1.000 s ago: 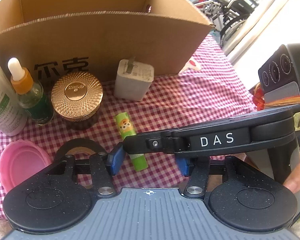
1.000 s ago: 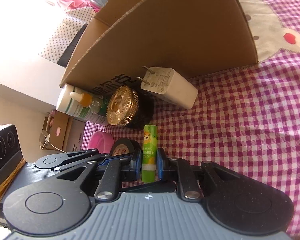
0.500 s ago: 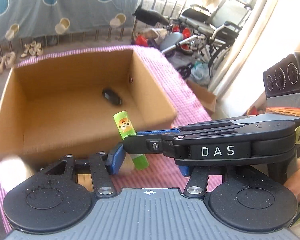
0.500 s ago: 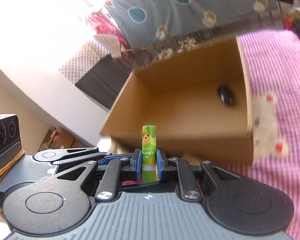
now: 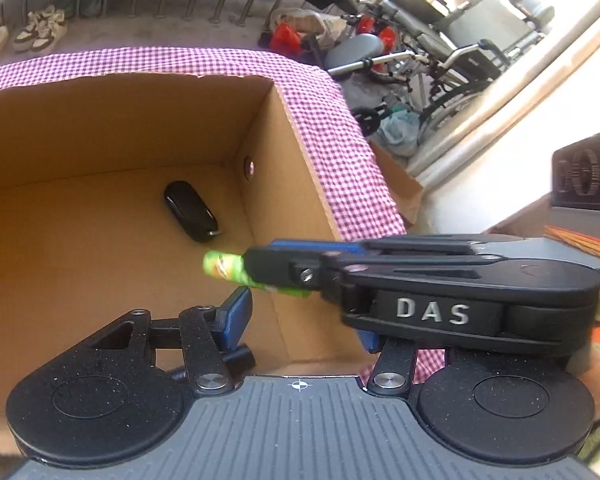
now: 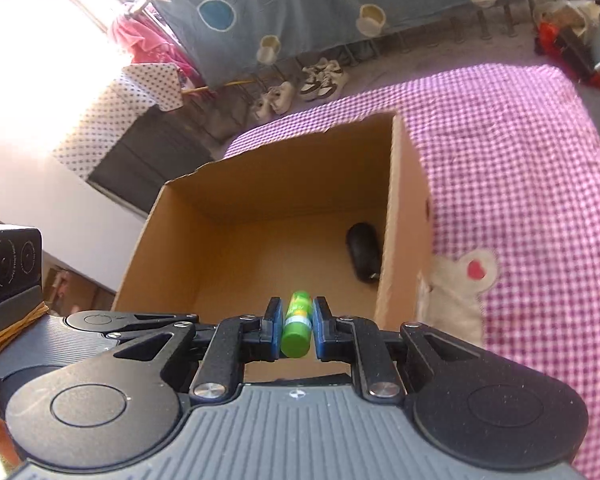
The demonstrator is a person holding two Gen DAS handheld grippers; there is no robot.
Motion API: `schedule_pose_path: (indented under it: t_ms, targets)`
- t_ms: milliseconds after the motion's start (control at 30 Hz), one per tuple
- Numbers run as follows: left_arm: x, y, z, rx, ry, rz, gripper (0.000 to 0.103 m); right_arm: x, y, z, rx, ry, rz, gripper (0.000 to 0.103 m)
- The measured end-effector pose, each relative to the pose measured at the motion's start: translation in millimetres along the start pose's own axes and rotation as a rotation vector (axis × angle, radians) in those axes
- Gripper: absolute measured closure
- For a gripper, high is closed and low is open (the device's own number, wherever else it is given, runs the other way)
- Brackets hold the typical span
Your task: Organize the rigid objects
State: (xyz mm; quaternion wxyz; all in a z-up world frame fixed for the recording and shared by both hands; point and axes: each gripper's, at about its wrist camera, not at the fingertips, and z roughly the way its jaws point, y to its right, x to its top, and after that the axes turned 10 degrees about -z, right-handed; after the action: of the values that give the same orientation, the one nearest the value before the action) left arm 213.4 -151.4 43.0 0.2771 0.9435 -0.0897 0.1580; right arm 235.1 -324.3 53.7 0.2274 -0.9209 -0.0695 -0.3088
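A small green tube (image 6: 297,324) with a cartoon label is clamped between the blue pads of my right gripper (image 6: 296,322), which is shut on it. It hangs over the open cardboard box (image 6: 168,248), near the front right corner. A black oval object (image 6: 363,252) lies on the box floor by the right wall. In the left wrist view, the right gripper (image 5: 260,270) reaches in from the right with the tube (image 5: 224,266) sticking out over the box (image 5: 268,152). My left gripper (image 5: 302,326) is just beneath it, open and holding nothing. The black object (image 5: 190,210) lies beyond.
The box stands on a pink checked cloth (image 6: 520,152) with a bear patch (image 6: 456,280) at its right. The table's far edge drops to a floor with shoes (image 6: 320,80) and wheelchairs (image 5: 440,48). A dotted blue cloth (image 6: 300,8) hangs behind.
Both grippers have risen from the cloth and moved forward over the box. The green tube came up off the table with the right gripper. The bottles and jar have left the view.
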Motion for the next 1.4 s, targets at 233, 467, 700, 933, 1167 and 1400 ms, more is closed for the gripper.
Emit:
schedule_pose_path:
  t_ms: [233, 467, 700, 933, 1167, 1400]
  targets:
    - [1, -2, -1, 0.001, 0.009, -0.02, 0.049, -2, 10, -8, -0.032, 0.037, 0.005, 0.085]
    - [-13, -2, -18, 0.003, 0.031, -0.012, 0.049, -8, 9, -24, -0.044, 0.066, 0.023, 0.085]
    - [-38, -4, -55, 0.046, 0.113, 0.034, 0.047, -10, -13, -48, -0.054, 0.093, -0.017, 0.085]
    - [-78, -14, -88, 0.116, 0.172, 0.109, 0.036, -6, -53, -54, -0.045, 0.037, -0.137, 0.084]
    - [-103, -36, -98, 0.084, 0.181, 0.111, 0.021, 12, -86, 5, -0.11, -0.218, -0.276, 0.082]
    - [-71, -58, -127, 0.11, 0.245, 0.039, 0.016, 22, -92, 74, -0.207, -0.484, -0.361, 0.082]
